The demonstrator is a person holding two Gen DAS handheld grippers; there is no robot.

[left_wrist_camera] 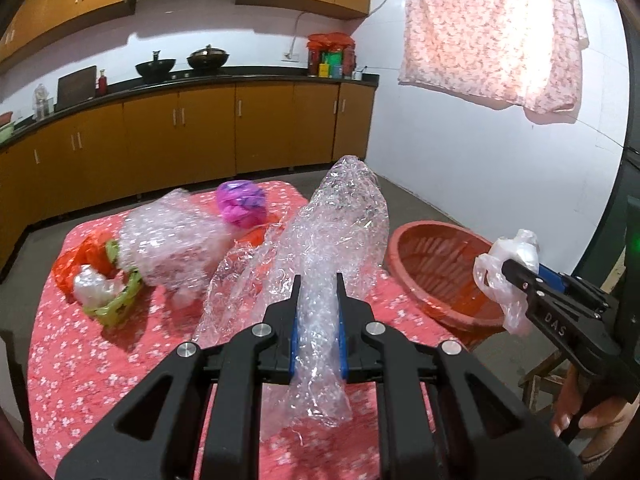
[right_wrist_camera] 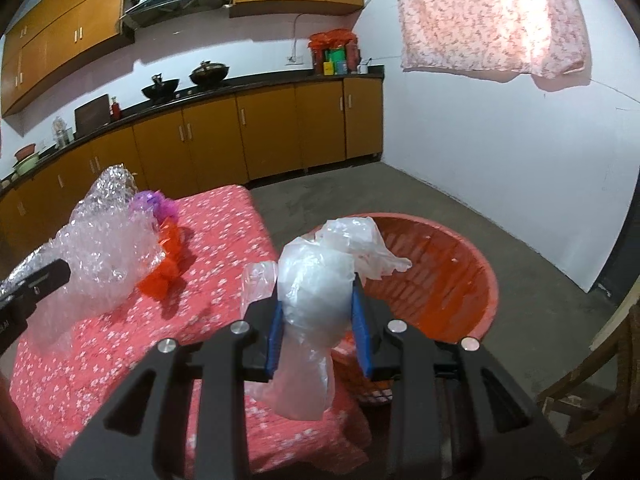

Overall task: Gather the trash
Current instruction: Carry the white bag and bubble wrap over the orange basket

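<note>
Tabletop (left_wrist_camera: 80, 360) under a coral-red cloth with small white blossoms, soft and slightly rumpled; right corner drops off toward bare grey floor. Beside that edge, lower than the cloth, a round red plastic basket (left_wrist_camera: 436, 264), ribbed and slotted walls, glossy inside, nothing visible in it. Left hand-held gripper (left_wrist_camera: 318, 292) clenched on a long roll of clear bubble wrap (left_wrist_camera: 340, 232), crinkled and shiny; the roll is pinched between the blue pads and sticks up and forward above the tabletop, its loose skirt trailing toward the cloth. A second bubble-wrap wad (left_wrist_camera: 176, 240), cloudy and lumpy, lies on the cloth left of it. Right hand-held gripper (right_wrist_camera: 316, 300) grasping a white plastic bag (right_wrist_camera: 316, 292), thin, translucent, bunched into a rounded lump with floppy ears, held in the air at the near rim of the basket, at the table's edge. Smaller litter on the cloth: orange-red film (left_wrist_camera: 72, 260) with a green woven strip, touching the wad; a magenta-purple crumpled ball (left_wrist_camera: 242, 204) toward the far edge, near the wad.
</note>
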